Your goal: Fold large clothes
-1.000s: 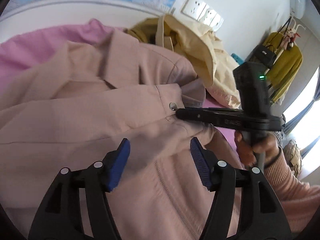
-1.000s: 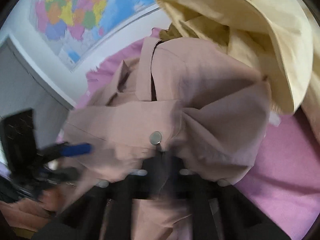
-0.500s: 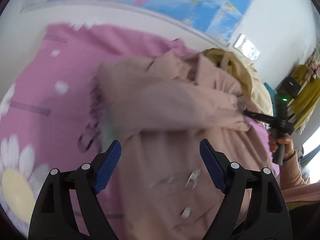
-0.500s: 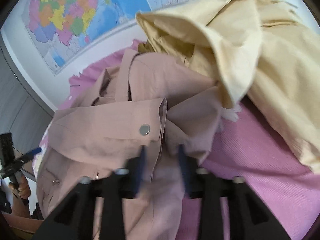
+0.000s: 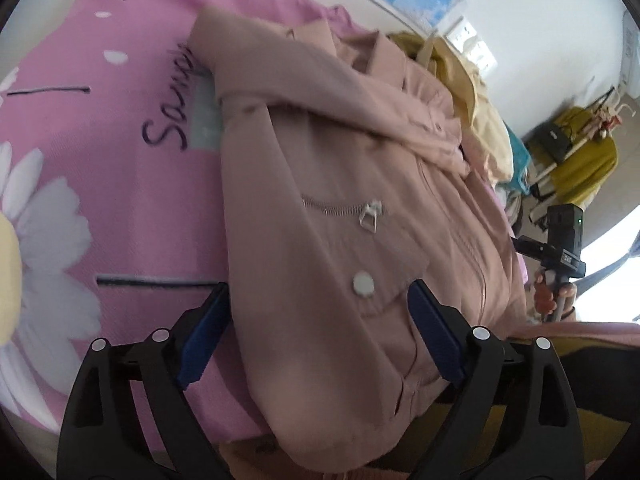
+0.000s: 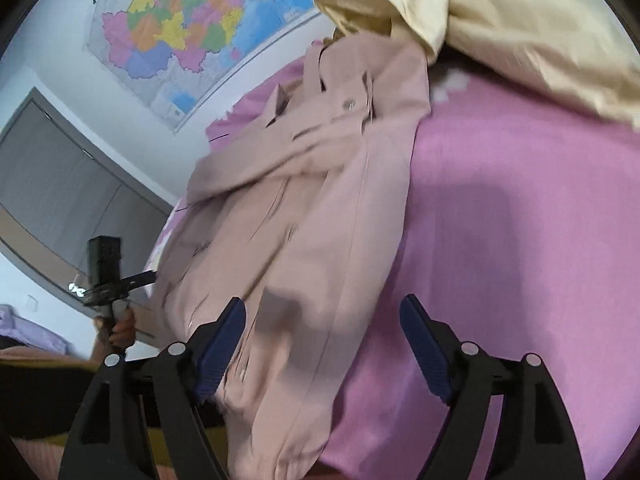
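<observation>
A pale pink jacket (image 5: 340, 240) lies along the pink bed sheet (image 5: 100, 160), one sleeve folded across its chest above a zip pocket (image 5: 344, 210) and a snap button (image 5: 363, 282). My left gripper (image 5: 320, 336) hovers over the hem end. Its jaws are opening, and cloth lies below them with nothing pinched. In the right wrist view the same jacket (image 6: 312, 220) runs away from my right gripper (image 6: 322, 348). That gripper's jaws are also opening, over the jacket's edge and the sheet (image 6: 500, 220), gripping nothing. Each gripper shows in the other's view, held by a hand: right (image 5: 524, 245), left (image 6: 144, 279).
A cream coat (image 6: 500, 12) is heaped at the head of the bed, overlapping the jacket's collar. A wall map (image 6: 200, 20) hangs behind, with grey wardrobe doors (image 6: 52, 184) to the left. A clothes rack with yellow garments (image 5: 580, 160) stands past the bed.
The right gripper let go of the buttoned fold and drew back towards the hem. The left gripper widened and backed away too. The jacket now lies settled, sleeve across it.
</observation>
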